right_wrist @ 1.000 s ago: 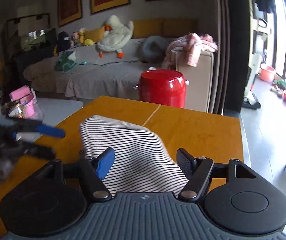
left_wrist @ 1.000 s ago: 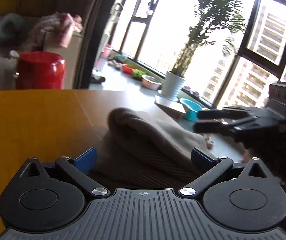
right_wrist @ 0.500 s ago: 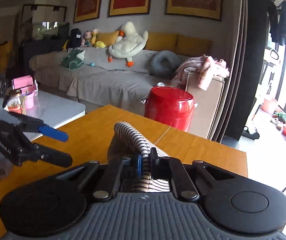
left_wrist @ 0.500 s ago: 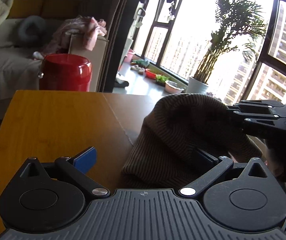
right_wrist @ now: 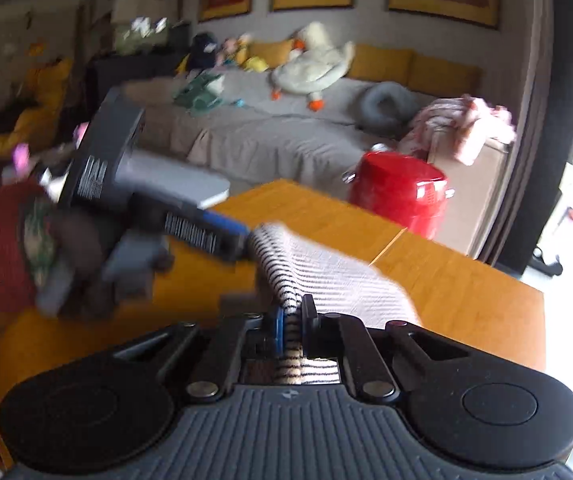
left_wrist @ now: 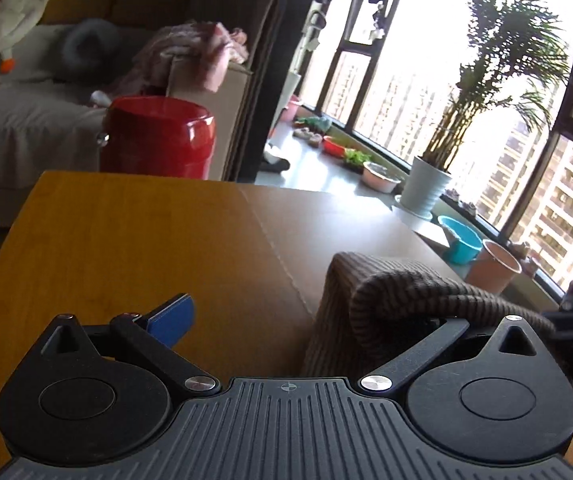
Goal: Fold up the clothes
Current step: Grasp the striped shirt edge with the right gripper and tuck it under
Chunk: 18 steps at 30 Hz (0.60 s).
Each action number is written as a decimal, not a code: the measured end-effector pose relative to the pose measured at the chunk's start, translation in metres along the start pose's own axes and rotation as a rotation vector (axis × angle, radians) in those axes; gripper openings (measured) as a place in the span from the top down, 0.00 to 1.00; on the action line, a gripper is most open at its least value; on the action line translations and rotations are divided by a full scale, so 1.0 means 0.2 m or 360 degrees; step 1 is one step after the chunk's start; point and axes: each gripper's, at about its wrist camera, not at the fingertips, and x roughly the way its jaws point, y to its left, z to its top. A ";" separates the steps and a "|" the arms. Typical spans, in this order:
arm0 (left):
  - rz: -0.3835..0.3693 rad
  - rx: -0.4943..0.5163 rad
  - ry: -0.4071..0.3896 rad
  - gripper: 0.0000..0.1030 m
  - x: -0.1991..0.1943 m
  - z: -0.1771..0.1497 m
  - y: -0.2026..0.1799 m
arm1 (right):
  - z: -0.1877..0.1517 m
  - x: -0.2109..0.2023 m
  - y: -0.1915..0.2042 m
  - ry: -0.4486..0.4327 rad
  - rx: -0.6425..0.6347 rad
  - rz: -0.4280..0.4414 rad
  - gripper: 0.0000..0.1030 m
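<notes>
Basically, right gripper (right_wrist: 291,322) had its jaws pinched tight on a fold of the striped garment (right_wrist: 326,268), lower centre of the right wrist frame, cloth draped over the wooden desk (right_wrist: 466,292). Left gripper (left_wrist: 306,320) jaws stood wide apart, gripping nothing; garment bunched over its right finger, lower right of the left wrist frame.

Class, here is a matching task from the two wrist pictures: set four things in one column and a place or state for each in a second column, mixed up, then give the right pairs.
Things:
1. striped garment
2. red bin
3. plush goose
4. potted palm

Places or states:
A. on the sofa
B. by the window
C. pinched in the right tongs
D. on the floor beyond the table

Pairs: 1-C, 2-D, 3-A, 4-B
</notes>
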 end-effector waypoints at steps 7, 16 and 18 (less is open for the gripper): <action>0.0061 -0.0067 0.0074 0.00 -0.20 -0.10 0.20 | -0.10 0.08 0.24 0.0036 -0.0254 0.0054 0.90; 0.0069 -0.0030 0.0063 0.00 -0.46 -0.14 0.17 | -0.17 0.00 0.33 0.0013 -0.0298 0.0030 0.81; 0.0074 -0.0060 0.0038 0.00 -0.49 -0.13 0.17 | -0.19 -0.01 0.34 0.0008 -0.0305 0.0017 0.80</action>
